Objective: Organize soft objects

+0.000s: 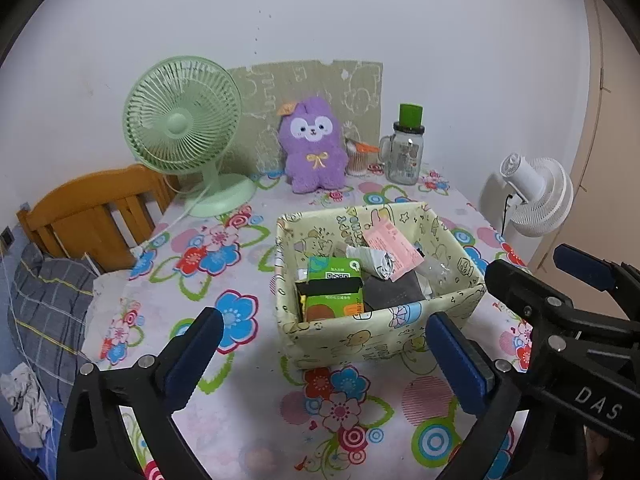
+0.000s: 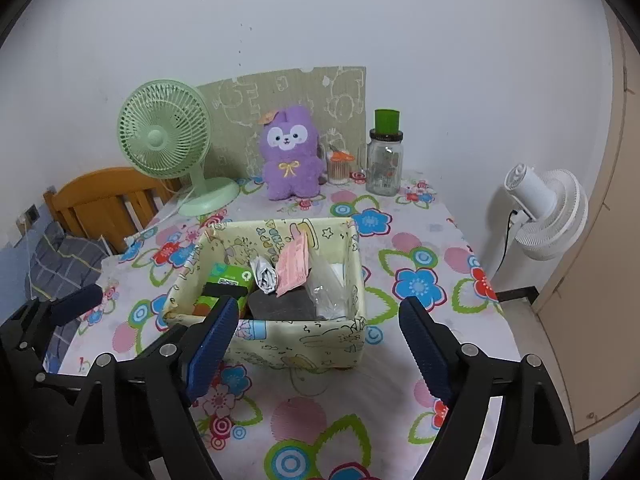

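Note:
A purple plush rabbit (image 1: 313,146) sits upright at the back of the flowered table against a green patterned board; it also shows in the right wrist view (image 2: 291,154). A yellow patterned fabric box (image 1: 384,332) stands mid-table, holding a green carton (image 1: 332,288), a pink packet and dark items; it shows in the right wrist view too (image 2: 304,340). My left gripper (image 1: 324,336) is open and empty, just in front of the box. My right gripper (image 2: 320,328) is open and empty at the box's near wall. The right gripper also shows in the left wrist view (image 1: 560,292).
A green desk fan (image 1: 184,128) stands back left. A glass jar with a green lid (image 1: 404,148) and a cotton-swab cup (image 1: 357,158) stand back right. A white fan (image 2: 548,216) stands off the right edge. A wooden chair (image 1: 92,212) and a plaid cloth (image 1: 48,300) are left.

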The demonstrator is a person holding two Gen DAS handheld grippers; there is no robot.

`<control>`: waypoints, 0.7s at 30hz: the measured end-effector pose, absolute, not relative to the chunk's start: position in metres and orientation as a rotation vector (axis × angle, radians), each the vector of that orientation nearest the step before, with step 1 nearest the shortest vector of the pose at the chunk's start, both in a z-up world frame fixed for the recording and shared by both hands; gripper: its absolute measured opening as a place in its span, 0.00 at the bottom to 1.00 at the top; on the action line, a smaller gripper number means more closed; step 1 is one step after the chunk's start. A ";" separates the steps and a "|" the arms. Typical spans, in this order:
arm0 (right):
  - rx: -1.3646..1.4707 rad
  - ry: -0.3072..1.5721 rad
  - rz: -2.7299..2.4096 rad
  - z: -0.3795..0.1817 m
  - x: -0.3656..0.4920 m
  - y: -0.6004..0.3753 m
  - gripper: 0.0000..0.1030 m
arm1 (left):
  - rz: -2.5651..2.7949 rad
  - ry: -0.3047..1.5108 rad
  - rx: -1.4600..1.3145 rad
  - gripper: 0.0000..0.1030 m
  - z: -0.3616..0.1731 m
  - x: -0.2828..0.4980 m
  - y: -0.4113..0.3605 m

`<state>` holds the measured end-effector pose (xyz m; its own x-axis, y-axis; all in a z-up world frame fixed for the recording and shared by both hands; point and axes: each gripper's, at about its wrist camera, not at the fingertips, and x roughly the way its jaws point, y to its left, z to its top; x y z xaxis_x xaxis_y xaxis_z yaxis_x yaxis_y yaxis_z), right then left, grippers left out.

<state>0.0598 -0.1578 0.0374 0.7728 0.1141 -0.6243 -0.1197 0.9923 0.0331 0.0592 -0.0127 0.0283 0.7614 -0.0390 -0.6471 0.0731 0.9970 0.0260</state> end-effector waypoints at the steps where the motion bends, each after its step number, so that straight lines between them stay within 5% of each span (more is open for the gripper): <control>1: -0.007 0.673 0.128 0.039 0.057 -0.158 0.82 | -0.059 0.695 0.052 1.00 0.031 0.055 -0.012; 21: -0.012 0.595 0.120 0.067 0.011 -0.165 0.86 | -0.030 0.627 0.016 1.00 0.055 0.009 0.007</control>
